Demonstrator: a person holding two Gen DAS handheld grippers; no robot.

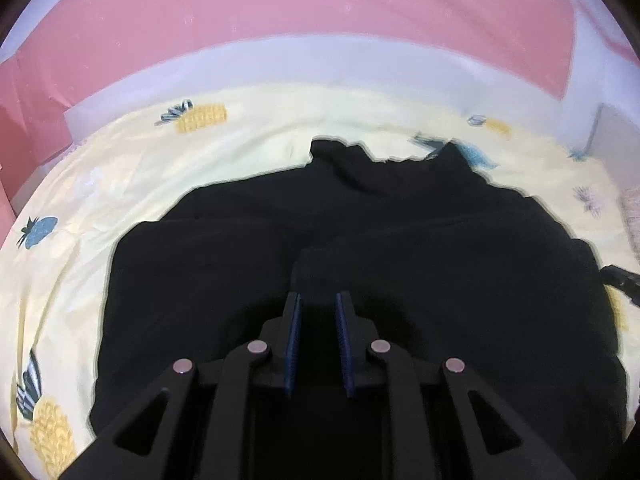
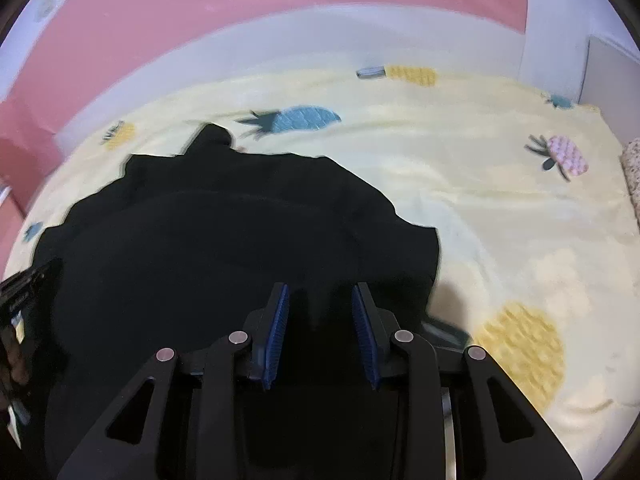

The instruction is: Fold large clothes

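your left gripper [image 1: 318, 300] points down at a large black cloth garment [image 1: 400, 240] spread over a pale yellow bedsheet printed with pineapples [image 1: 120, 176]. its two blue-padded fingers [image 1: 294, 332] stand a narrow way apart with dark fabric in the gap, and a raised fold of the garment sits right at their tips; black on black, so you cannot tell whether the pads truly pinch it.

your right gripper [image 2: 320, 292] hangs over the near right part of the same garment [image 2: 220, 240], close to its right edge, where the yellow sheet [image 2: 480, 184] begins. its blue pads [image 2: 278, 320] are spread somewhat wider than the left pair, again with black cloth between them, and the grip is equally hard to judge.

the garment lies rumpled, its far edge uneven with a small peak poking toward a blue pineapple print [image 2: 304, 118]. beyond the bed runs a white band [image 1: 320, 64] and above it a pink wall [image 1: 280, 0]. each gripper shows at the edge of the other's view.
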